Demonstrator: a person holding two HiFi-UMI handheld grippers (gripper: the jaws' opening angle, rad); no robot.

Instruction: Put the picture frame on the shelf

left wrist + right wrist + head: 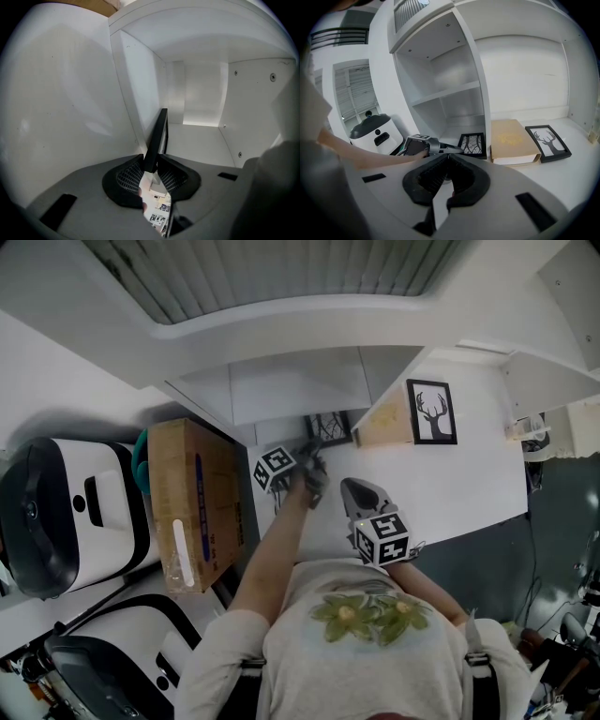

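Here, a black picture frame (157, 136) is being pinched by its edge between the jaws of the left gripper (151, 164). It is being held upright at the mouth of the lowest compartment of a white shelf (201, 140). The right gripper (446, 158) is being held back above the white counter (469, 484), its jaws pressed together on nothing. A deer picture (547, 142) and a tan book (513, 140) are lying further right.
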